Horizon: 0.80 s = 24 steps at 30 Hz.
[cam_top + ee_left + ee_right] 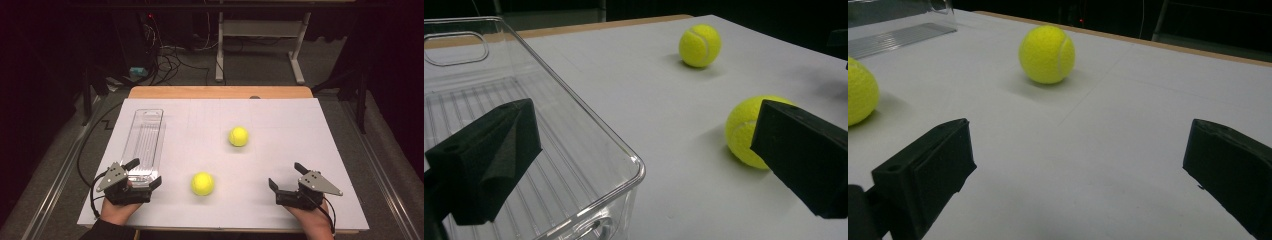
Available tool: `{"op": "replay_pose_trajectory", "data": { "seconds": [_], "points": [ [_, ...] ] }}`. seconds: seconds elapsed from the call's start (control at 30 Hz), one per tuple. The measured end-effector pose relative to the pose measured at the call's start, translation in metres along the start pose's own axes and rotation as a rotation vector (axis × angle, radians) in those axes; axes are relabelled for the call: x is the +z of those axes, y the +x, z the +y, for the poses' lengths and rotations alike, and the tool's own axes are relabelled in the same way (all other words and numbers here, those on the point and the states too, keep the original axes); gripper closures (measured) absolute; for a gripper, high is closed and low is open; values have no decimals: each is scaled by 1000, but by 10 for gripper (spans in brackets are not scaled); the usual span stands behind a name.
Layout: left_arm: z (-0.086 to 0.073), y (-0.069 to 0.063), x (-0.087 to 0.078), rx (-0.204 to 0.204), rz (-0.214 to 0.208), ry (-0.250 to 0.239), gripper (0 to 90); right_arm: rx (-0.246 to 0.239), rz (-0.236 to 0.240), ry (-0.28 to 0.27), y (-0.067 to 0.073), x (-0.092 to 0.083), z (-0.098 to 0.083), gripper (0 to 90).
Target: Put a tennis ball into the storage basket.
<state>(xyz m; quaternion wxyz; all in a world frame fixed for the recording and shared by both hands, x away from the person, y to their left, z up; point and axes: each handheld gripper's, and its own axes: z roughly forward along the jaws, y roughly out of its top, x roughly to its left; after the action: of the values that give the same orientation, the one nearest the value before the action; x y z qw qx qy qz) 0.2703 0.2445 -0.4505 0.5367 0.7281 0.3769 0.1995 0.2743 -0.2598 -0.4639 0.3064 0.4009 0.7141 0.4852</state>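
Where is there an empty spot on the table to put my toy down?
The far right part of the white table, beyond the far tennis ball, is bare. It is crowded at the near left, where the clear tray meets the left hand-held gripper.

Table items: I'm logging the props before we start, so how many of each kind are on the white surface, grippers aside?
Tennis balls: 2, a near one and a far one
Clear plastic tray: 1
Total: 3
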Motion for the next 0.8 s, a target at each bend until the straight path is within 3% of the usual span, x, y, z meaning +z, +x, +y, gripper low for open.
{"op": "replay_pose_trajectory", "data": {
  "seconds": [0.57, 0.8],
  "points": [
    [3, -4, 0, -21, -30, -11, 5, 15, 1, -5, -4, 0, 0, 0],
    [7, -11, 5, -4, -48, 6, 5, 16, 4, 7, -3, 1, -1, 0]
  ]
}}
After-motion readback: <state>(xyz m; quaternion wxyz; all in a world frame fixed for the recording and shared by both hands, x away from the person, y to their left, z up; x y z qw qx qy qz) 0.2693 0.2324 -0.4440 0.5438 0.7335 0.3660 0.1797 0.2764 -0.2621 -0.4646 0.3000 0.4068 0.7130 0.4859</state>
